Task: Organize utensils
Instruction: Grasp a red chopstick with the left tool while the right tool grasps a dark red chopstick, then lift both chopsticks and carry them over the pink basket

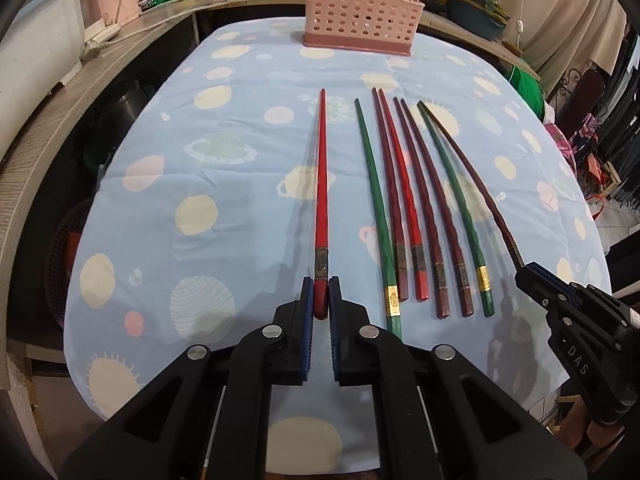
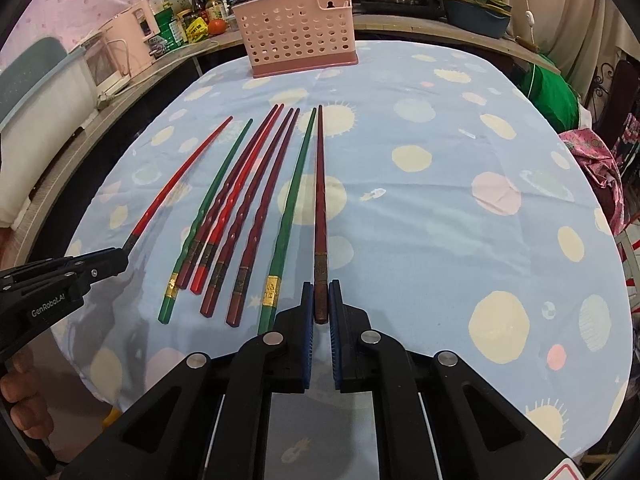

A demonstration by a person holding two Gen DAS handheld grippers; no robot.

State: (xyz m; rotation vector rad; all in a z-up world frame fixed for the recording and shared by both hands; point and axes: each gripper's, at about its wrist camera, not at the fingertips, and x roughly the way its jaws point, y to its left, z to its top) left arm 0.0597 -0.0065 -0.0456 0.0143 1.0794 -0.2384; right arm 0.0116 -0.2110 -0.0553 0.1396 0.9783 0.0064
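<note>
The left gripper (image 1: 321,298) had its jaws clamped on the butt of a red chopstick (image 1: 321,184), the right gripper (image 2: 321,302) on a brown chopstick (image 2: 320,200); six more chopsticks (image 1: 416,208) lay between them on the tabletop (image 1: 200,184), the pink holder (image 1: 360,8) standing beyond

- The left wrist view looks forward along its own fingers (image 1: 304,300), low and close over the near edge of the table (image 1: 224,152), facing the pink basket (image 1: 362,10) at the far end.
- The right wrist view looks the same way from further right, equally low and close.
- Both share the row of chopsticks (image 1: 416,200), the basket and the counter (image 1: 48,152) behind.
- Each view catches the other gripper at its side edge: the right gripper (image 1: 532,276) and the left gripper (image 2: 116,260).
</note>
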